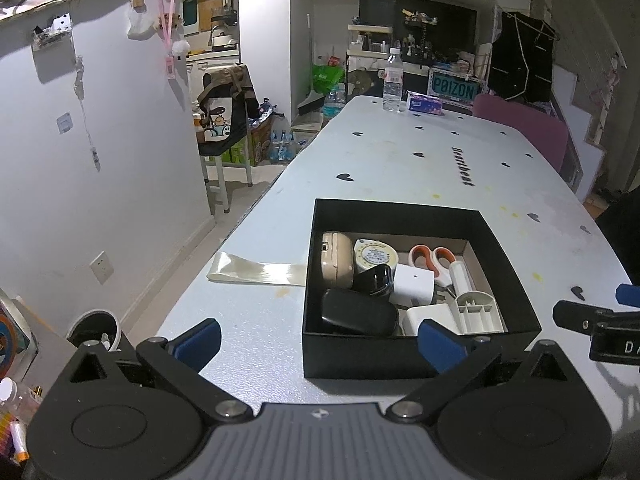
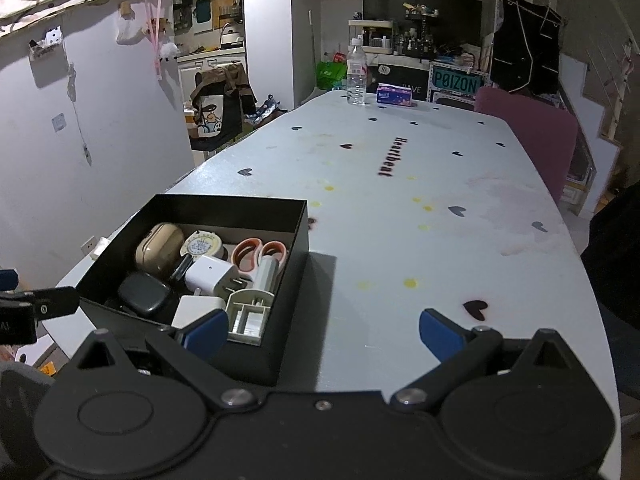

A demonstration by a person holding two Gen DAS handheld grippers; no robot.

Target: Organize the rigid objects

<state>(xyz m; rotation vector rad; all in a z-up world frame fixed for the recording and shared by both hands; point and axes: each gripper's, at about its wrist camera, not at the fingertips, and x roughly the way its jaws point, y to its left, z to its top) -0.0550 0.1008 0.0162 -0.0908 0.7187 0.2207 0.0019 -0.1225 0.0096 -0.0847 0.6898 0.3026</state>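
Closest in, the left gripper hangs low over the near edge of the desk, its blue-padded fingers spread wide apart with nothing between them. The right gripper sits alongside, fingers just as wide, holding nothing; its left pad lies in front of the near corner of the box, and whether it touches cannot be told.

Just beyond the fingers sits the black box, open-topped, on the desk's pale heart-printed surface. Everything rigid is packed inside it. Along the near wall: a black oval case on the left, a white plug block in the middle, and a grey ribbed plastic piece on the right. Behind them, a white charger cube with its prongs showing in the right wrist view, and a small black gadget leaning beside it. At the back, a beige case on the left, a round tape measure next to it, and orange-handled scissors to the right, with a white tube lying along the right wall.

Left of the box, a strip of glossy tape lies flat on the desk, its end against the box wall.

Far down the desk, well apart from it all, stand a clear water bottle and, just beside it, a tissue pack. A pink chair stands at the far right edge.
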